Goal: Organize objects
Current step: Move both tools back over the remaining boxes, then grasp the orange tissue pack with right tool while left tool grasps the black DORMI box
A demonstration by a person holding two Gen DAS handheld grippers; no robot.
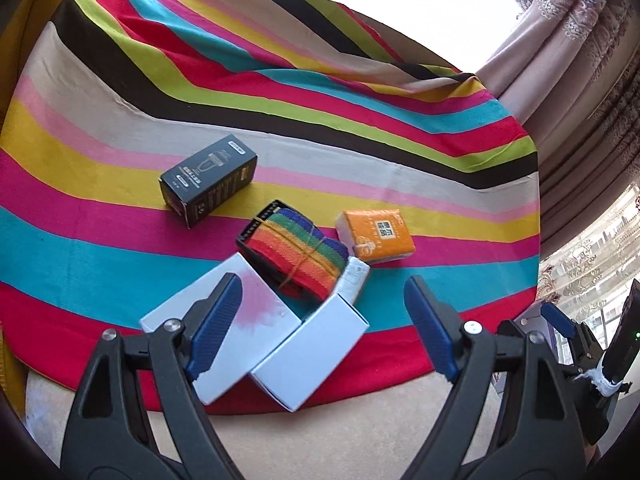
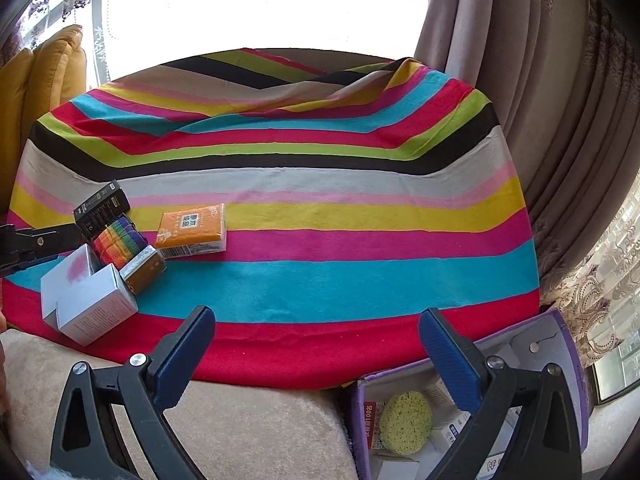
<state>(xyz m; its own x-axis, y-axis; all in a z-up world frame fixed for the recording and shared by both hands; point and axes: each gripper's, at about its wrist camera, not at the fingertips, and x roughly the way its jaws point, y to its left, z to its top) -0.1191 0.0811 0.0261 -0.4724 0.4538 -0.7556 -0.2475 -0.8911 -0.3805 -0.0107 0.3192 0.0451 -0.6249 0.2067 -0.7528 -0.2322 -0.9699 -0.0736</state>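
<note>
Both the left gripper and right gripper are released, holding nothing. 2 white boxes lie at the cloth's near edge: probably light, stiff card; grip across the short sides.

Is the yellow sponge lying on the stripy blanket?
No, the yellow sponge sits inside the purple box, off the striped blanket.

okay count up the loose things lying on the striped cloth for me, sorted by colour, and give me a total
White boxes: 2
Black box: 1
Orange packet: 1
Rainbow strap roll: 1
Brown and silver box: 1
Total: 6

Both grippers, left and right, are open and hold nothing.
</note>
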